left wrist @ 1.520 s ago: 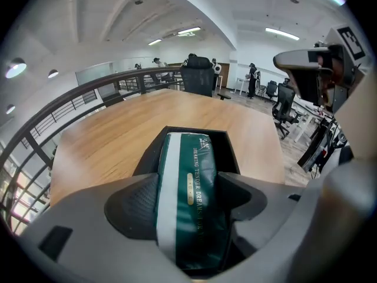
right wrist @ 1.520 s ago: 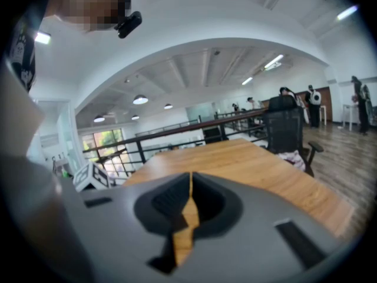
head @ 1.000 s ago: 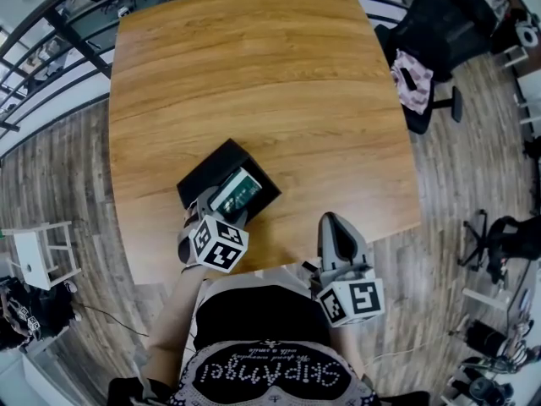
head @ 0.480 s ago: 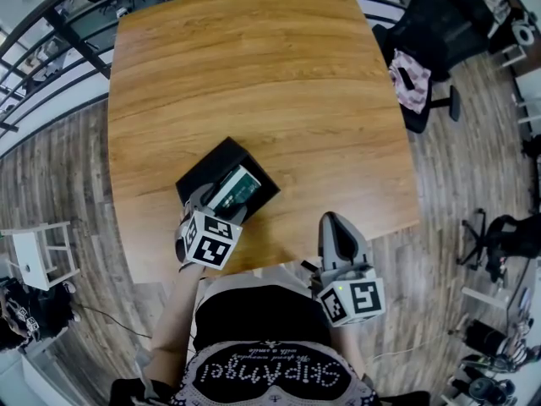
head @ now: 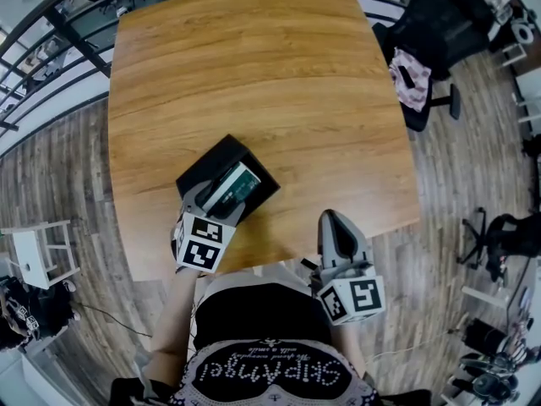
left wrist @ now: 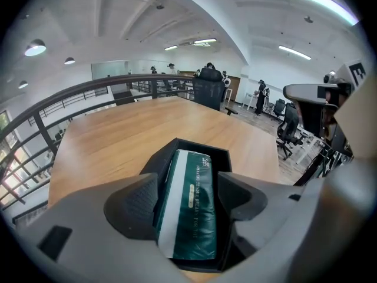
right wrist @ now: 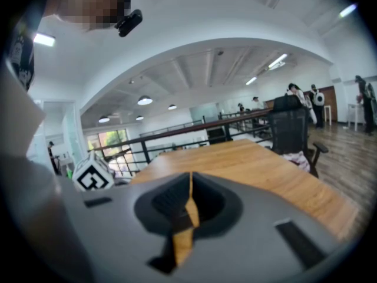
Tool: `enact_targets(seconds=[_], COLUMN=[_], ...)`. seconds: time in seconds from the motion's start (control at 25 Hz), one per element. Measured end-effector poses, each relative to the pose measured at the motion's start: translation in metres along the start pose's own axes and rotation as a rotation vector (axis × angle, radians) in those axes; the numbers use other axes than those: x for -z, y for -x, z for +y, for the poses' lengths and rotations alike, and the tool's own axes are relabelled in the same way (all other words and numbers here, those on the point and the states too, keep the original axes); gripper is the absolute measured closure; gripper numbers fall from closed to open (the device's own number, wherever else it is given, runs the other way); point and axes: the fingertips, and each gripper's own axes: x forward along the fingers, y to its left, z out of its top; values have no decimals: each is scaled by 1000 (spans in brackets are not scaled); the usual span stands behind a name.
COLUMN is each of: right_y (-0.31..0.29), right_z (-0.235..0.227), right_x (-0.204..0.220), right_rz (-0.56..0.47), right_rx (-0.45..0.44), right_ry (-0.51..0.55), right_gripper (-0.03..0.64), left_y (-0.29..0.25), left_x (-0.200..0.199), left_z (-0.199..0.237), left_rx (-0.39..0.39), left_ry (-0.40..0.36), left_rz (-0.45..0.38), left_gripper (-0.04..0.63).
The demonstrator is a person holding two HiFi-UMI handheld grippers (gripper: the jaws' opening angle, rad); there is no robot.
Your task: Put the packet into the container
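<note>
A green packet (head: 234, 189) with a white stripe lies inside the black box-shaped container (head: 209, 162) near the front of the wooden table (head: 254, 74). My left gripper (head: 212, 205) hovers at the container's near end, open. In the left gripper view the packet (left wrist: 191, 217) rests in the container (left wrist: 194, 145), and the left gripper (left wrist: 187, 184) has one jaw on either side of it. My right gripper (head: 336, 220) is shut on nothing at the table's front edge. The right gripper view shows the right gripper (right wrist: 190, 196) with its jaws pressed together.
An office chair with a pink cloth (head: 412, 79) stands off the table's right side. A dark railing (head: 51, 24) runs along the far left, and a white stool (head: 34, 256) is on the floor at the left. The table's front edge lies just under both grippers.
My left gripper has drawn back a little toward the person and to the left, while the packet stays in the container. The right gripper has not moved.
</note>
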Motion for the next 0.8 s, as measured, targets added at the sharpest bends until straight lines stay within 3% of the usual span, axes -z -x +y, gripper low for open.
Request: enact_targets(seconds=[0.04, 0.12, 0.28, 0.8], right_y=[0, 1, 1, 6], right_z=[0, 0, 3, 11], right_x=[0, 0, 0, -2], right_rz=[0, 0, -1, -12], right_rx=[0, -2, -8, -25], right_ry=[0, 1, 5, 18], right_gripper=[583, 582, 582, 582], left_y=[2, 8, 16, 49], left_x=[-3, -10, -18, -39], left_z=[1, 5, 10, 24], left_rx=[-8, -30, -57, -131], left_ry=[5, 14, 21, 54], left_rz=[-15, -48, -91, -218], left_gripper=[262, 356, 435, 560])
